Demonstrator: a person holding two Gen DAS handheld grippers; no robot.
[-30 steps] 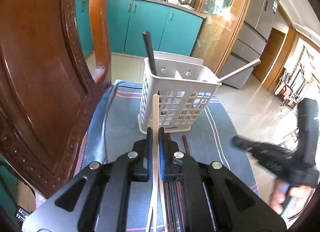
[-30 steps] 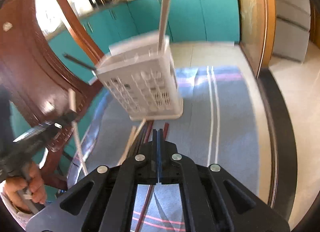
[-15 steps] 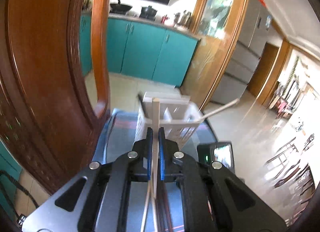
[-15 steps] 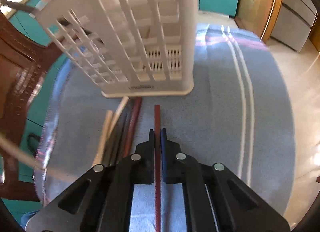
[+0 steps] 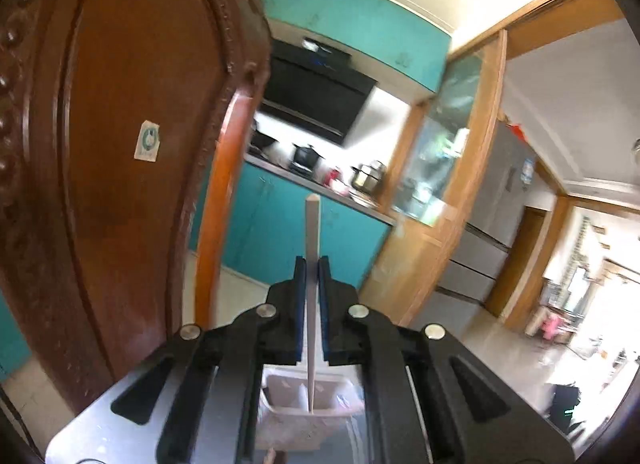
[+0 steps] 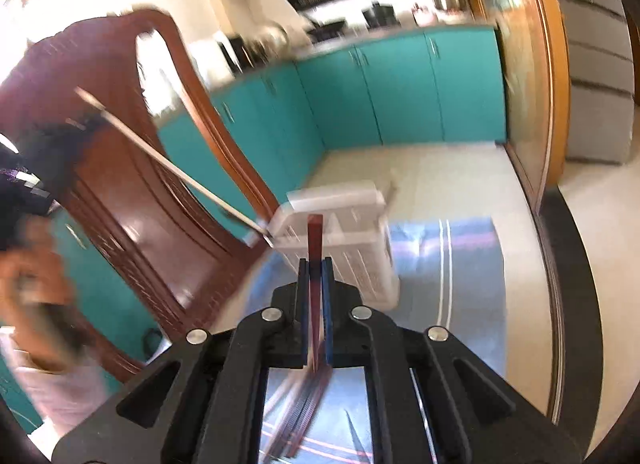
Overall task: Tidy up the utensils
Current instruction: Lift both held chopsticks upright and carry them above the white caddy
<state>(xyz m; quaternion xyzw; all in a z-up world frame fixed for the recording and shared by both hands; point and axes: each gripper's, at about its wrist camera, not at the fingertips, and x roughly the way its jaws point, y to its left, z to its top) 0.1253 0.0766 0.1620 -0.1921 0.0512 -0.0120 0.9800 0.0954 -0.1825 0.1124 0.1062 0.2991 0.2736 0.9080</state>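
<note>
My left gripper [image 5: 311, 264] is shut on a pale chopstick [image 5: 311, 232], held upright with its lower tip over the white utensil basket [image 5: 280, 388] below. In the right wrist view the same pale chopstick [image 6: 172, 167] slants down to the basket's left rim. My right gripper [image 6: 316, 264] is shut on a dark red chopstick [image 6: 315, 240], lifted above the table in front of the white slotted basket [image 6: 360, 260]. Several more chopsticks [image 6: 296, 400] lie on the cloth under the right gripper.
A carved brown wooden chair back [image 5: 120, 143] stands close on the left, also in the right wrist view [image 6: 160, 203]. A blue striped tablecloth [image 6: 460, 288] covers the round table with a dark rim [image 6: 576, 304]. Teal kitchen cabinets [image 6: 400, 95] are behind.
My left gripper lifted the pale chopstick from the table and tilted it upright over the basket. My right gripper closed on a dark red chopstick and raised it off the cloth.
</note>
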